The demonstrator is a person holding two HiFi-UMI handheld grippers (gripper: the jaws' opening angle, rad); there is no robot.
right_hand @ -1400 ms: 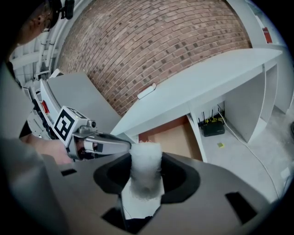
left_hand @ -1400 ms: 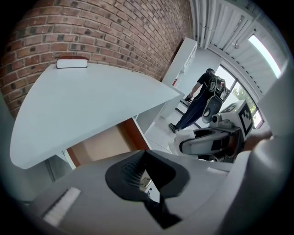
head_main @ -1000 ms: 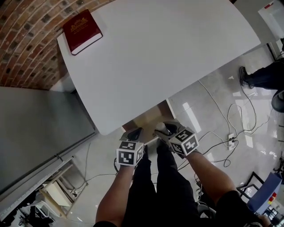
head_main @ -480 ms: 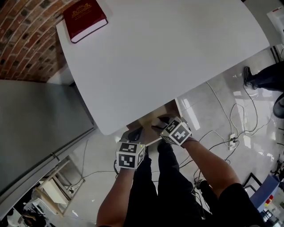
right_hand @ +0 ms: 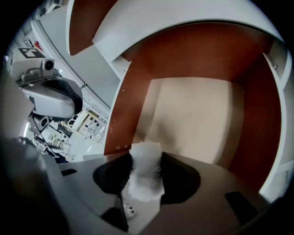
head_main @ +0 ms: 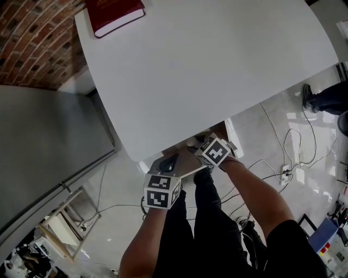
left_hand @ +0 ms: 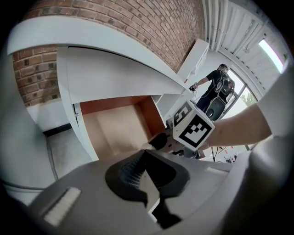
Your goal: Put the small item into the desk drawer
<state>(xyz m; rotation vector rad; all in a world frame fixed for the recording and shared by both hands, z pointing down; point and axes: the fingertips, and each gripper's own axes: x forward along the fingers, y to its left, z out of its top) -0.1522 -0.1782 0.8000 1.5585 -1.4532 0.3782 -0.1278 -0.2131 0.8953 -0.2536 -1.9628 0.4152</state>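
The desk drawer (head_main: 182, 158) stands pulled out under the white table's (head_main: 217, 59) near edge. Its pale wooden bottom (right_hand: 193, 117) and red-brown side walls fill the right gripper view. My right gripper (right_hand: 146, 160) is shut on a small white crumpled item (right_hand: 146, 176) and hangs over the open drawer; in the head view it (head_main: 196, 146) reaches in from the right. My left gripper (left_hand: 140, 155) is shut with nothing between its pads, just in front of the drawer's left corner (head_main: 169, 161).
A red book (head_main: 117, 13) lies at the table's far left corner. A grey cabinet (head_main: 49, 141) stands to the left by a brick wall. Cables and a power strip (head_main: 284, 169) lie on the floor at right. A person (left_hand: 216, 87) stands beyond.
My right gripper has moved forward with the white item, from the drawer's front to over its inside. The left gripper has stayed at the drawer's front left.
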